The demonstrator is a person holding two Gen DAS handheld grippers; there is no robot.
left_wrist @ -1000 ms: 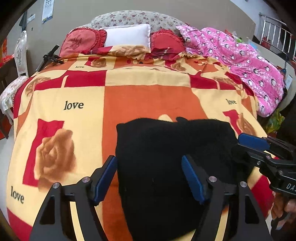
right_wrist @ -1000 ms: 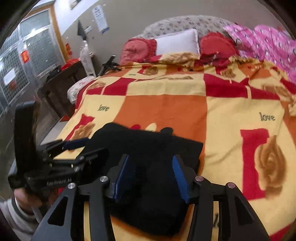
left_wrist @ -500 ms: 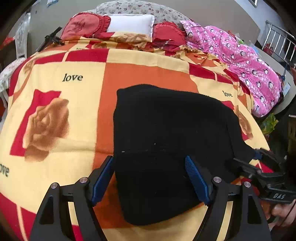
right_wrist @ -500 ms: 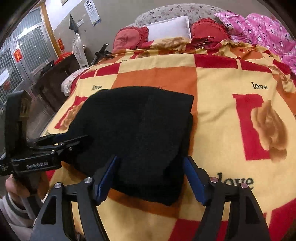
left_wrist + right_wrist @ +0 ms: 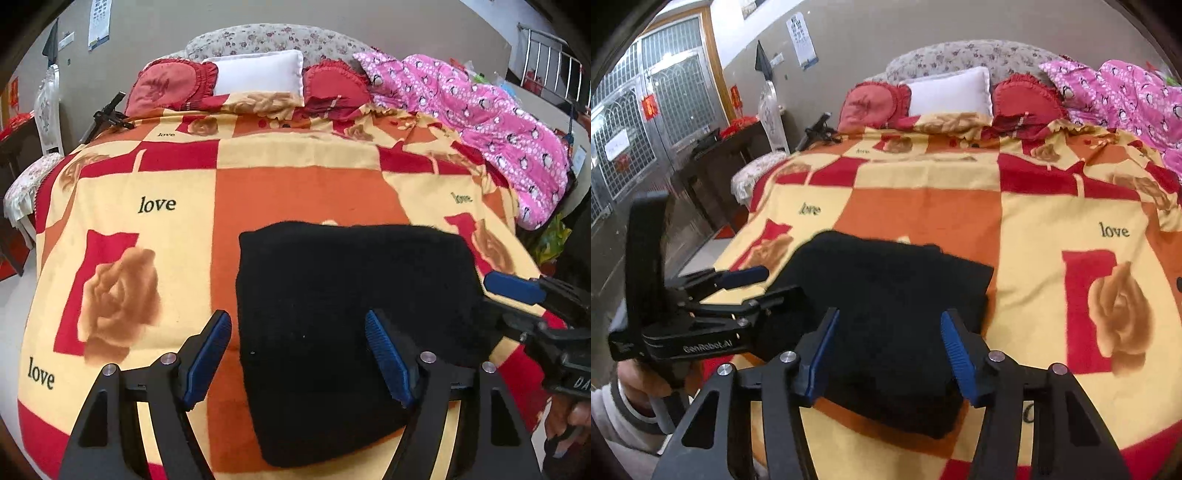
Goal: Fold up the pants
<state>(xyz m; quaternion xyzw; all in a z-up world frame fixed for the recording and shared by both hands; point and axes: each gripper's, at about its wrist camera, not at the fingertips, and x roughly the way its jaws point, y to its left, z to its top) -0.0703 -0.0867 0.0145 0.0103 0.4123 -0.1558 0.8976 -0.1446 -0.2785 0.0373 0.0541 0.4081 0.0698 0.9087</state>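
Both the left gripper (image 5: pixel 297 354) and right gripper (image 5: pixel 890 350) stood wide open, empty, poised over the folded black pants (image 5: pixel 351 314) on the blanket (image 5: pixel 147 206).

The word "love" is printed in dark script at several places on the checked blanket (image 5: pixel 295 192), on its yellow squares: in the left wrist view at upper left, lower left and upper right; in the right wrist view at left and right. The side of the left tongs (image 5: pixel 746 291) reads "GenRobot.AI" in the right wrist view. The right tongs (image 5: pixel 517 295) show the partial letters "DA". Wall poster (image 5: pixel 801 37): print too small to read.
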